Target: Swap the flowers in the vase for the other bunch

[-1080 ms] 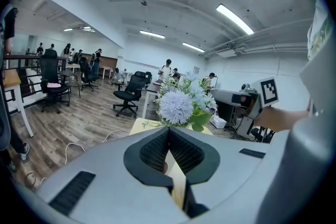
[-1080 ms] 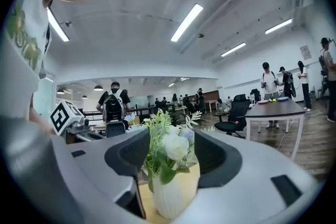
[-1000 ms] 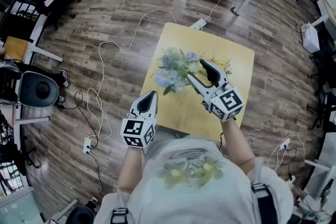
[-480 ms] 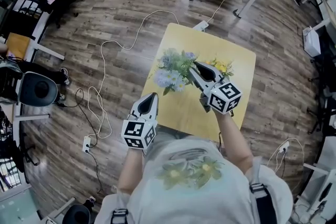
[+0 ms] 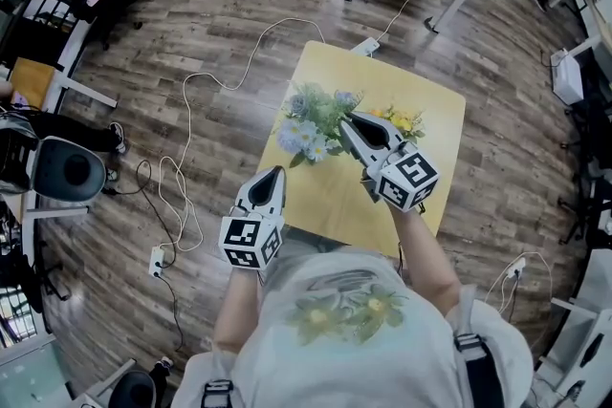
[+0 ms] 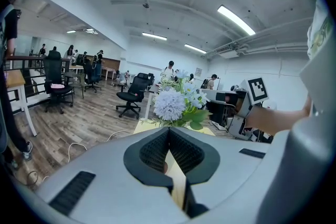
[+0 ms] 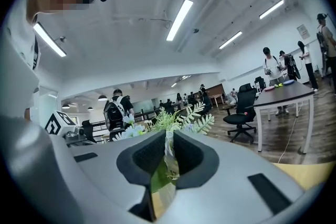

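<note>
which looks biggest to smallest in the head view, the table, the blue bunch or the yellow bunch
1. table
2. blue bunch
3. yellow bunch, only partly visible, so its full size is unsure

The bunch's stems are sitting between the right claw's just-closing jaws; the other bunch is lying right of it, on the table.

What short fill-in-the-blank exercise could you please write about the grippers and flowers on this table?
1. The right gripper is shut on the blue flower bunch, gripping it by its ____.
2. The left gripper, jaws together, holds ____.
3. The other bunch, lying on the table, has ____ blooms.
Missing words: stems; nothing; yellow.
Note: the right gripper's jaws have just been closing, with the stems between them.
</note>
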